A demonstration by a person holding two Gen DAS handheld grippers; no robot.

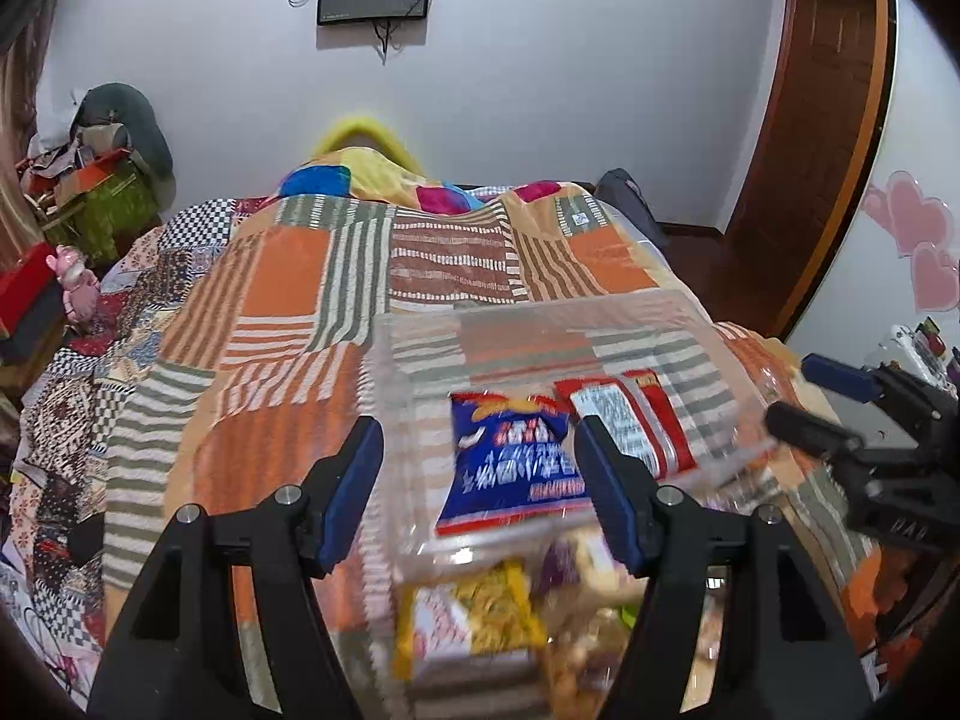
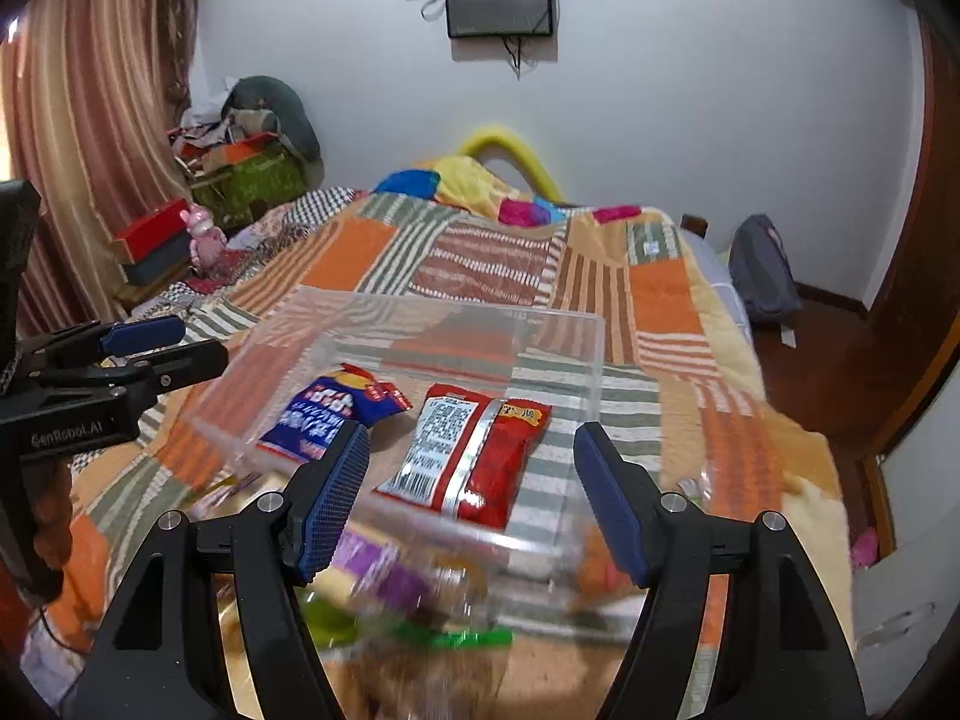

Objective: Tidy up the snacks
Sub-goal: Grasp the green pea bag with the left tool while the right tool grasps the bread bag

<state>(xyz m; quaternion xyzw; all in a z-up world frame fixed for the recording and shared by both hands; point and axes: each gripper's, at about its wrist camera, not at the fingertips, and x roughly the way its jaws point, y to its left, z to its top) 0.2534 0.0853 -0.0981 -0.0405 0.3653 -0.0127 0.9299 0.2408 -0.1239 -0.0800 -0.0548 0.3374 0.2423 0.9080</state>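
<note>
A clear plastic bin (image 1: 540, 324) (image 2: 576, 324) sits on the patchwork bed cover. Inside lie a blue snack packet (image 1: 510, 468) (image 2: 324, 414) and a red snack packet (image 1: 636, 420) (image 2: 474, 450). More snack packets (image 1: 480, 606) (image 2: 390, 588) lie blurred on the bed in front of the bin. My left gripper (image 1: 480, 492) is open and empty, hovering above the bin's near left part; it also shows in the right wrist view (image 2: 174, 342). My right gripper (image 2: 474, 498) is open and empty above the bin's near wall; it also shows in the left wrist view (image 1: 810, 396).
The bed (image 1: 288, 276) stretches toward the far wall. Boxes and a pink toy (image 2: 204, 234) are piled at the left. A dark bag (image 2: 768, 270) rests on the floor at the right, near a wooden door (image 1: 810, 120).
</note>
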